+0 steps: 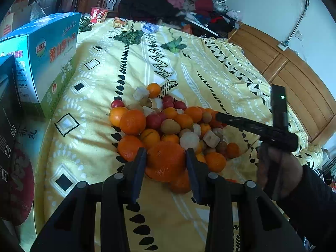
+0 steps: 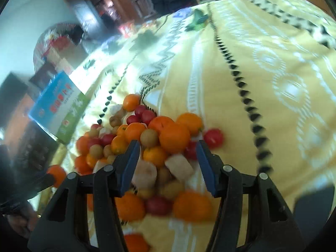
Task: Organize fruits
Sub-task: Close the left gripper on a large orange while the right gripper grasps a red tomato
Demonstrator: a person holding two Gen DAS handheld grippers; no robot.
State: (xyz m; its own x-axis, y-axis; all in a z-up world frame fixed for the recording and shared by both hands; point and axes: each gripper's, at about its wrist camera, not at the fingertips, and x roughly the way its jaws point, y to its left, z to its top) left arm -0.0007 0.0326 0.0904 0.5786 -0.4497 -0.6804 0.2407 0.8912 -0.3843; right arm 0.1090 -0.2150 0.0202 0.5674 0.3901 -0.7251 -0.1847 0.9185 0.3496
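While we hold a gripper in each hand, the fruit pile [image 1: 168,126] sits at the centre of the left wrist frame on a yellow patterned bedspread [image 1: 210,73]. Our left gripper [image 1: 166,157] is clamped on a large orange [image 1: 166,160] at the near edge of the pile, one finger pressed against each side of it. Behind it lie more oranges [image 1: 132,121], small red fruits [image 1: 180,105], brown round ones [image 1: 170,126] and pale peeled chunks [image 1: 189,140], all touching in one heap.

Our right gripper [image 2: 167,149] is spread wide with nothing between its fingers [image 2: 130,163], low over the same pile [image 2: 157,142] in the lower middle of its frame; that view is blurred. A red fruit [image 2: 213,138] lies just beside the heap at its right edge.

A blue and green box [image 1: 46,58] stands at the upper left of the left wrist frame, beside the bedspread. Green leafy sprigs [image 1: 129,36] lie further up the bed, well apart from the fruit. Clothes [image 1: 178,2] are heaped at the top, and a wooden headboard [image 1: 294,79] runs along the right.
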